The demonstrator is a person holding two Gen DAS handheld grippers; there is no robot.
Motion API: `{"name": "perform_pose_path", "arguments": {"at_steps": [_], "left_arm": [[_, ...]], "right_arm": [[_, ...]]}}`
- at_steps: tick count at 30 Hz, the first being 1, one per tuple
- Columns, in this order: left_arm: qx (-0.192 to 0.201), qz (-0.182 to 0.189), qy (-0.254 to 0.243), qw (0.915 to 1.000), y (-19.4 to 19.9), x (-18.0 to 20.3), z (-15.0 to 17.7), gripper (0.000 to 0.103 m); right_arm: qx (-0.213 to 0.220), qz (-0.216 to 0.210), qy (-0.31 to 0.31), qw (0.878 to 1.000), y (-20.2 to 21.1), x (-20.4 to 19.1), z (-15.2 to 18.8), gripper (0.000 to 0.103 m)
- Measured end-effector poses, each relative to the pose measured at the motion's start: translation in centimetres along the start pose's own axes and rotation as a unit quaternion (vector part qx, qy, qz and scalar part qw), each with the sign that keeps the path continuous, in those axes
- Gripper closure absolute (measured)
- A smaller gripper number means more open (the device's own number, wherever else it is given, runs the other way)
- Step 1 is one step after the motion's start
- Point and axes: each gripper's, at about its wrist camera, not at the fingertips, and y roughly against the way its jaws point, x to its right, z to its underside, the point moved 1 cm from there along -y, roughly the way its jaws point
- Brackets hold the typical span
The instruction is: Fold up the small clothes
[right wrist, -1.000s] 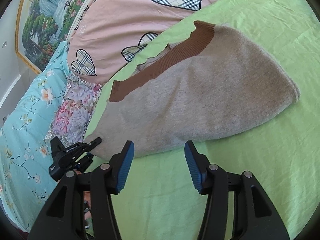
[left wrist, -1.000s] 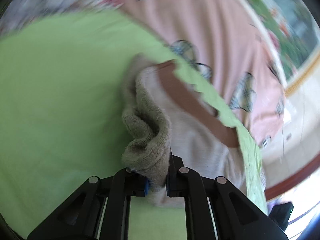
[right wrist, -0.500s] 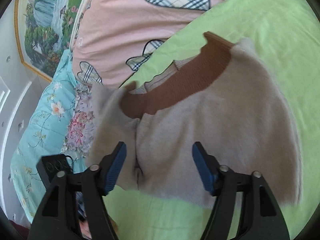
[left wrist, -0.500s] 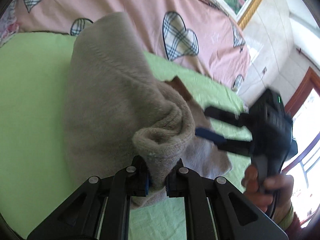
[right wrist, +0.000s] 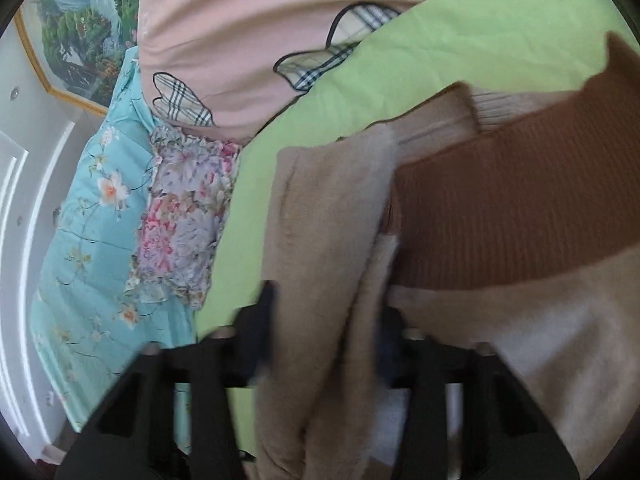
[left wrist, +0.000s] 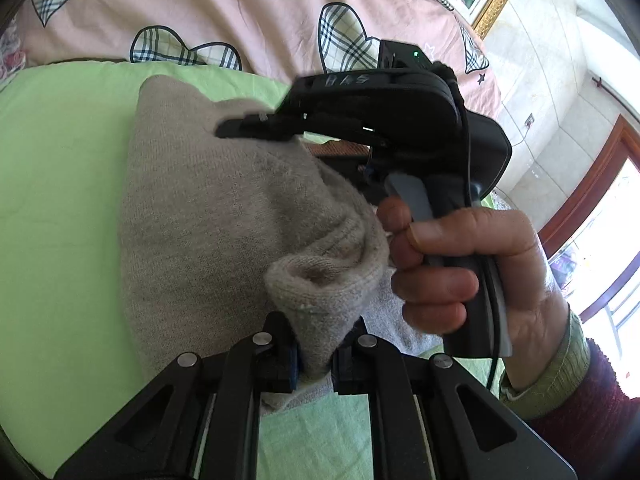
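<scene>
A small beige knit sweater (left wrist: 208, 216) with a brown ribbed collar (right wrist: 512, 208) lies on the green sheet (left wrist: 60, 184). My left gripper (left wrist: 314, 354) is shut on a bunched fold of the sweater's edge and holds it up. My right gripper (right wrist: 324, 340) is over the sweater with a fold of the beige knit between its fingers; the view is blurred. In the left wrist view the right gripper (left wrist: 372, 120) and the hand holding it sit just beyond the fold, its fingers over the sweater.
A pink quilt with plaid hearts (left wrist: 248, 8) lies behind the green sheet. A floral cloth (right wrist: 180, 220) and a turquoise flowered cover (right wrist: 92, 220) lie at the left. A framed picture (right wrist: 80, 40) hangs on the wall.
My left gripper has carried the sweater's edge over across the body. My right gripper has moved down into the sweater, and its fingers have closed in around a fold.
</scene>
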Motion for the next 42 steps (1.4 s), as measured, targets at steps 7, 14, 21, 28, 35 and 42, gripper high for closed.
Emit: {"name": "perform_pose_path", "arguments": {"at_steps": [7,14,21,28,35,42], "left_arm": [[0.008,0.046,-0.028,0.9985,0.2,4.5,-1.3,0.094],[-0.041,0.093,-0.039,0.9941,-5.7,9.5,-1.0,0.093],[-0.072,0.103,-0.043,0.9911,-9.2,10.9,0.0,0.093],[-0.111,0.096,-0.029,0.9888,-12.2,10.1,0.3,0.089],[-0.123,0.111,-0.035,0.9856,-8.4,9.2,1.1,0.060],[-0.093,0.096,-0.019,0.9908,-2.1,5.3,0.6,0.047]], "right_arm": [[0.057,0.029,0.057,0.996,6.5,-1.5,-1.7,0.087],[0.095,0.089,0.051,0.990,13.7,3.3,-1.2,0.087],[0.102,0.147,0.028,0.983,15.5,8.9,1.0,0.087],[0.101,0.185,0.036,0.977,15.7,10.5,1.4,0.086],[0.124,0.218,0.043,0.967,16.8,9.3,3.0,0.070],[0.122,0.210,0.046,0.969,18.0,8.6,5.9,0.025]]}}
